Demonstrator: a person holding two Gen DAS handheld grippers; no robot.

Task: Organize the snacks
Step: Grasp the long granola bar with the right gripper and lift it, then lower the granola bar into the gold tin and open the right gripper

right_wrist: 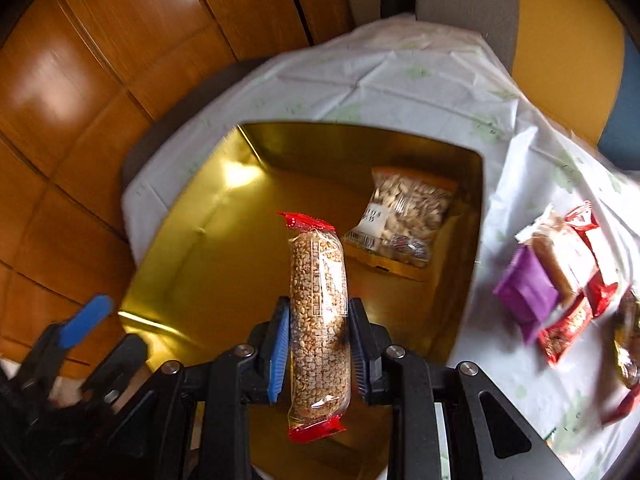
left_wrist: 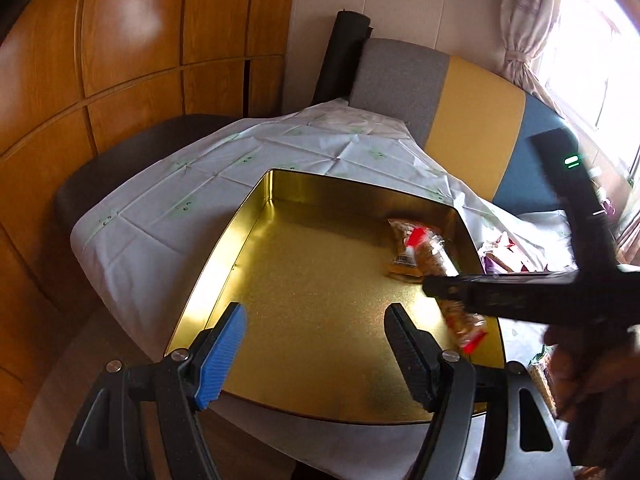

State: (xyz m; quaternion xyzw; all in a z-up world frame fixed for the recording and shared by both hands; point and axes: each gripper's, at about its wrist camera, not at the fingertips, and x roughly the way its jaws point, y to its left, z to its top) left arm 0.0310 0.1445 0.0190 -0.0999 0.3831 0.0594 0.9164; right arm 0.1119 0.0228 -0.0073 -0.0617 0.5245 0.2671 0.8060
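My right tool (right_wrist: pixel 318 336) is clamped on a long clear packet of puffed-grain snack (right_wrist: pixel 319 320) with red sealed ends, its pads pressing the packet's two long sides about midway along, so the packet hangs lengthwise over the open gold tin (right_wrist: pixel 168 264) that sits on the cloth-covered worktop (right_wrist: pixel 400 80). My left tool (left_wrist: pixel 316 354) has its jaws wide apart with nothing between them, poised above the tin's near edge. Inside the tin, toward its far right corner, a clear bag of pale nuts or seeds (right_wrist: pixel 408 208) already lies on a flat yellow pack (right_wrist: pixel 394 266). Off the tin's right side, near the worktop's right edge, the unsorted snacks wait in a loose heap: a purple packet (right_wrist: pixel 528 296) and several red-ended bars (right_wrist: pixel 576 264). The packet I hold is slick film over loose grain, and I judge it could slide through the pads or swing if I move quickly, since it is gripped at its middle only. Squeezing harder would likely crush the grain. If I let go from this height it may bounce on the bare metal floor or land across the nut bag instead of beside it. My two tools are also close over the tin's near edge, so a careless sweep could knock them together or nudge the tin on the wrinkled cloth.
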